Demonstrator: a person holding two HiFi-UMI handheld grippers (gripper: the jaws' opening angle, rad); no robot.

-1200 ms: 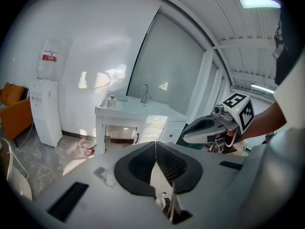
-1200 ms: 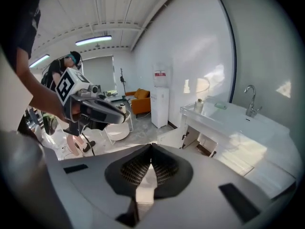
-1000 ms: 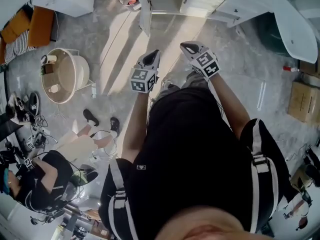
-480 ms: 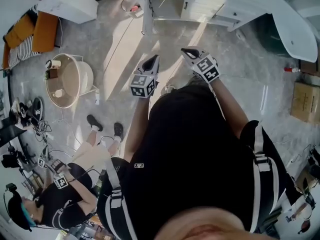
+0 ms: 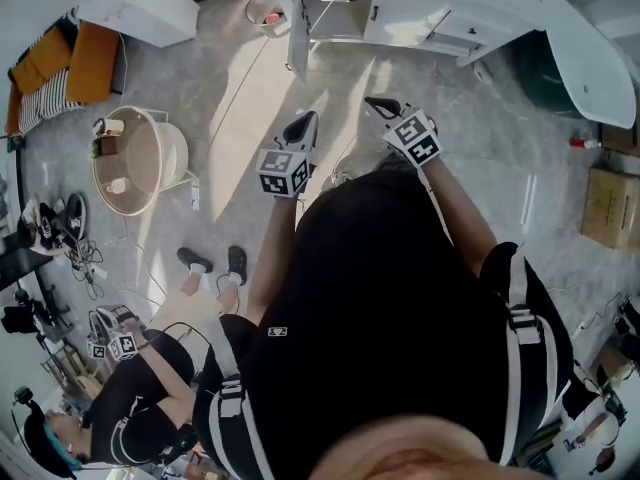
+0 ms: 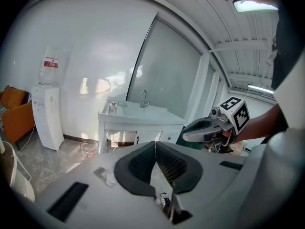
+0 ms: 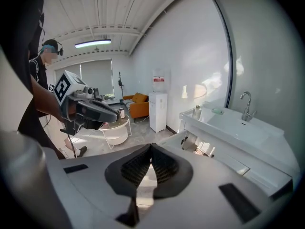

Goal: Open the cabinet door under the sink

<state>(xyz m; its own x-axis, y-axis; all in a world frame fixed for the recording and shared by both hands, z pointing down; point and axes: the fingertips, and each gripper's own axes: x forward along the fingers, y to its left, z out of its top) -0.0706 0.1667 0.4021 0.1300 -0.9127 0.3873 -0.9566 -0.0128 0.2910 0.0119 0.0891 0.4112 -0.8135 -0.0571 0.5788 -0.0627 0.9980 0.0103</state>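
Observation:
The white sink cabinet point(image 5: 420, 13) stands at the top of the head view. Its left door point(image 5: 295, 40) stands swung out toward me, and the compartment point(image 5: 335, 16) behind it shows open. In the left gripper view the same cabinet point(image 6: 143, 136) sits under the basin and tap, well ahead of the jaws. My left gripper point(image 5: 306, 118) point(image 6: 155, 143) hangs over the floor short of the cabinet, shut on nothing. My right gripper point(image 5: 376, 101) point(image 7: 151, 146) hovers beside it, also shut and empty. Neither touches the door.
A round white side table point(image 5: 135, 156) stands at the left, with a water dispenser point(image 5: 135, 3) and an orange sofa point(image 5: 75, 53) beyond it. A white tub point(image 5: 590, 58) and a cardboard box point(image 5: 608, 206) are at the right. Another person point(image 5: 130, 408) crouches at lower left among cables.
Both grippers stay shut and nearly in place. The cabinet sits slightly lower in the head view than before. The person at lower left has shifted further down the picture.

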